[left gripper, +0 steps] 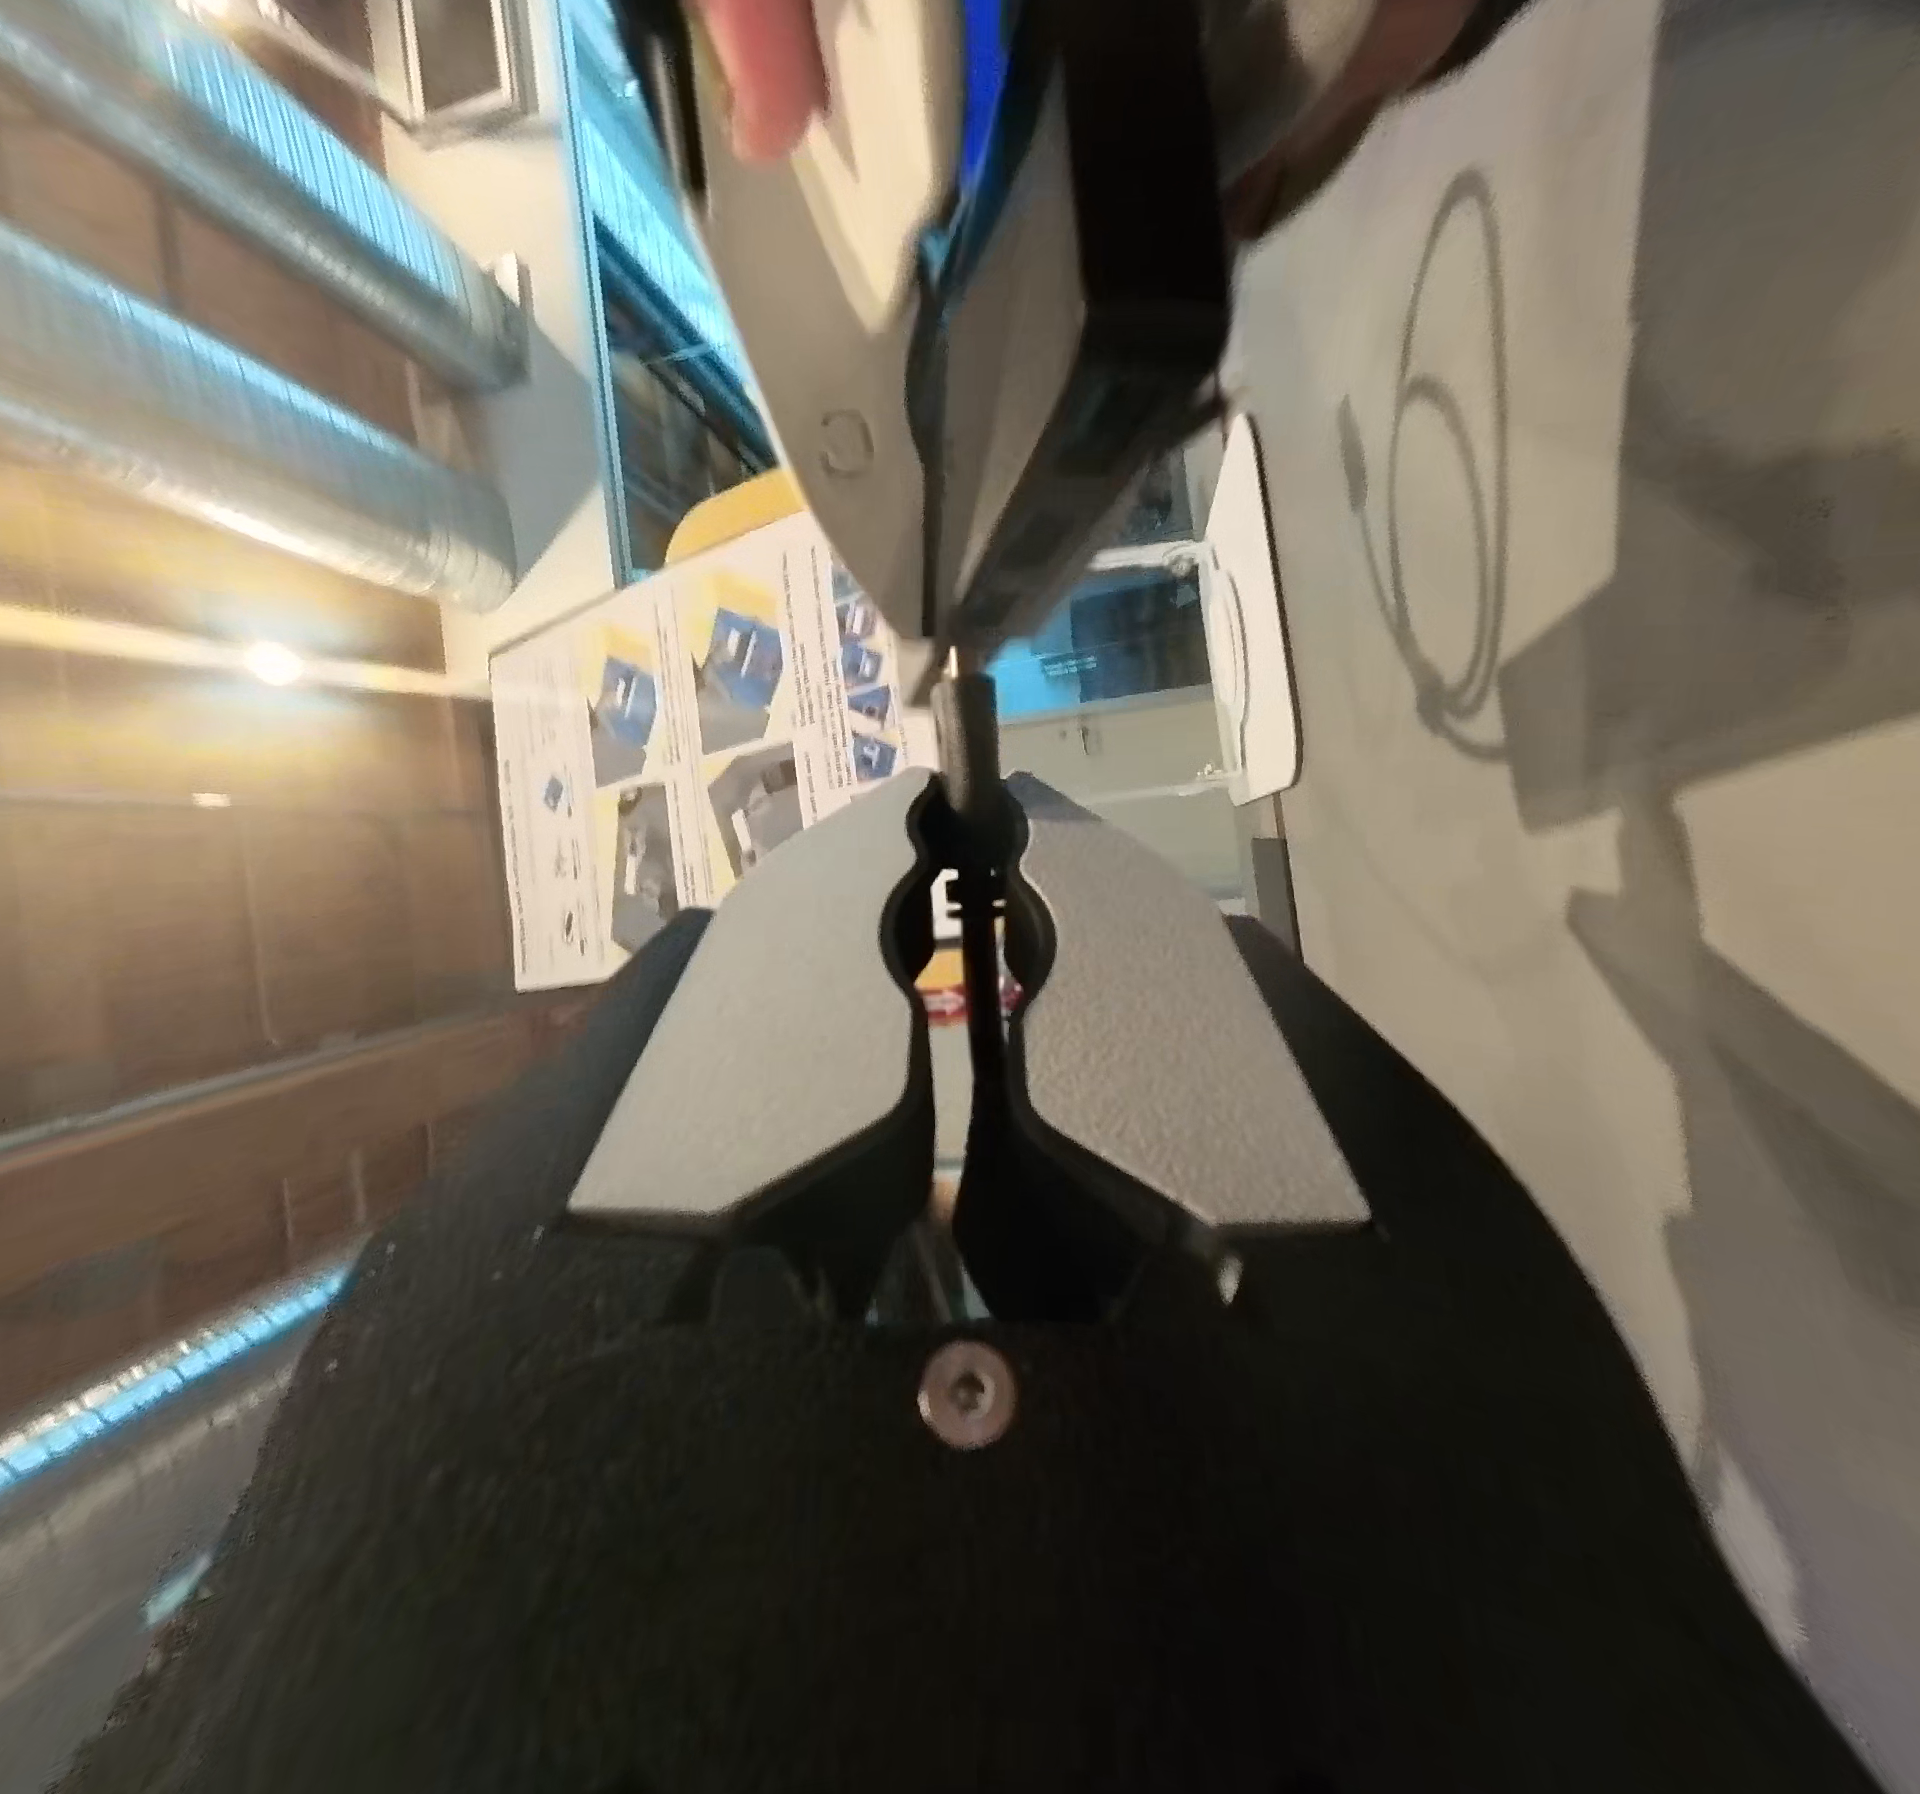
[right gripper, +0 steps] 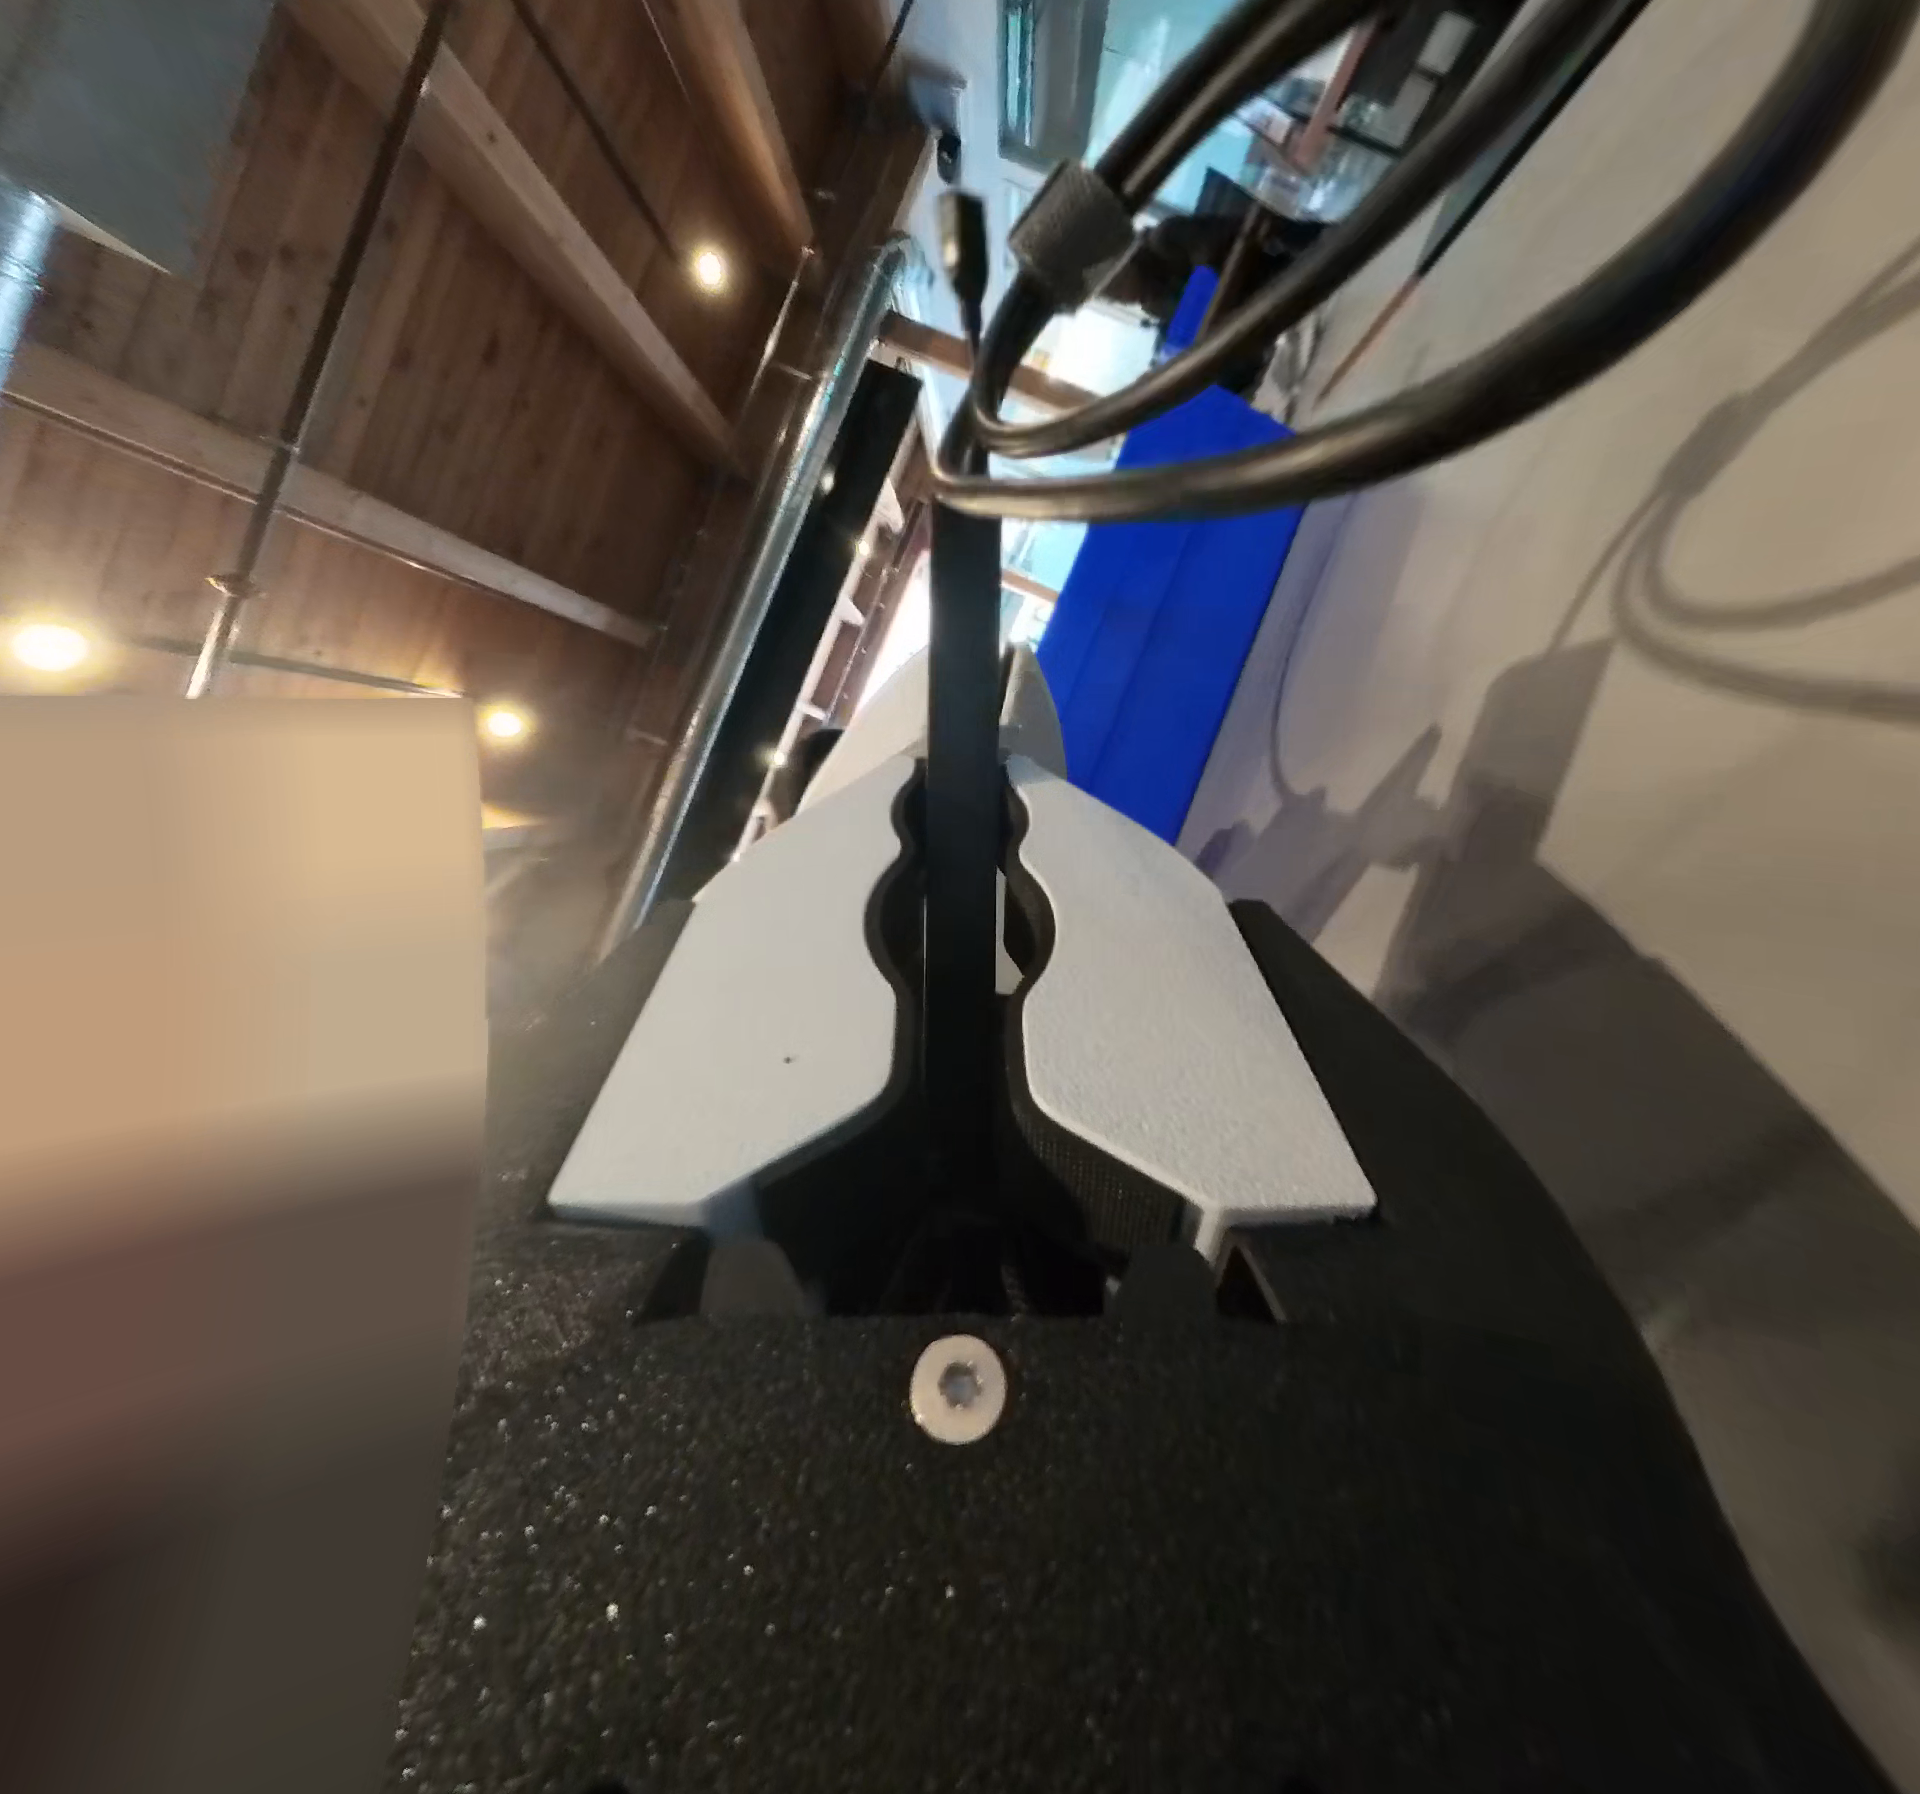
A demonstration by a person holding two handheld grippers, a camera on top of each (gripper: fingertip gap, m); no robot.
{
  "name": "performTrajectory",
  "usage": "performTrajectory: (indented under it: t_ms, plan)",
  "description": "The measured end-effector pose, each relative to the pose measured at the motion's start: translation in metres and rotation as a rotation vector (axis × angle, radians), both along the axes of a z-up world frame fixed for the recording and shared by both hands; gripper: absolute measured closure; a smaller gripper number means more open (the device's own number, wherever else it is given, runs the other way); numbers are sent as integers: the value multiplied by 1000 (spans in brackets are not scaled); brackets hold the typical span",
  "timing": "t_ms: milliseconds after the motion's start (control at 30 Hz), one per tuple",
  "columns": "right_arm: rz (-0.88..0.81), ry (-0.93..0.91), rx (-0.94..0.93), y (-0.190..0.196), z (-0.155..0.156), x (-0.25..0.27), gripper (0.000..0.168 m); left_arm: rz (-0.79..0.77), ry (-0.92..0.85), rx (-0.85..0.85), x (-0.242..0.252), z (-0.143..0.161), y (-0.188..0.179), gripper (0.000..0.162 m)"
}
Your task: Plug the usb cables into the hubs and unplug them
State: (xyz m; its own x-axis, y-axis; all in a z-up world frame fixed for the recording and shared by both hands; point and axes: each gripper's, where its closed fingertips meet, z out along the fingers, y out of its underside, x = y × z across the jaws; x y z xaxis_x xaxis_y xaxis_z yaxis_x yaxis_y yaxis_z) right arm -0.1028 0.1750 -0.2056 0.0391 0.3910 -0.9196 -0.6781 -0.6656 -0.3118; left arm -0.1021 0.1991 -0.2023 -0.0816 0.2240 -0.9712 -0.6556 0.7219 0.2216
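With our left claw (left gripper: pixel 971 799) clamped on the usb plug (left gripper: pixel 964 721) and right claw (right gripper: pixel 961 809) clamped on the hub (right gripper: pixel 961 705), we judge insertion underway, needing careful port alignment.

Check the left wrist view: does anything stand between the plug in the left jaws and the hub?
Nothing visible does. The plug, clamped in the left gripper, has its metal tip right at the lower end of the hub, which the right gripper holds.
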Motion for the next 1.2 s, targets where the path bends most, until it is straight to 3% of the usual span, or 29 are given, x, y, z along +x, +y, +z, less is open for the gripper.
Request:
performTrajectory:
  t_ms: [133,367,433,533,667,767,933,1033,1200]
  plan:
    - [-46,17,8,3,3,3,157,75,-51,-27,3,2,2,155]
    - [-27,-14,42,4,10,7,157,67,-176,-120,3,7,2,151]
    - [-56,-72,79,5,15,14,157,124,-247,-167,-6,10,8,121]
    - [-129,-220,133,7,17,28,157,133,-414,-413,-21,10,7,107]
    - [-190,-421,224,7,34,41,157,105,-673,-757,-39,18,5,106]
    - [-200,-562,314,4,67,54,157,17,-909,-930,-57,22,14,120]
    - [-408,-869,455,-1,142,120,157,-101,-1058,-1181,-64,16,17,116]
    - [-499,-1095,422,-5,171,168,157,-166,-1137,-1304,-65,16,17,113]
    - [-873,-1222,435,-37,216,241,157,-164,-1202,-1355,-73,14,28,111]
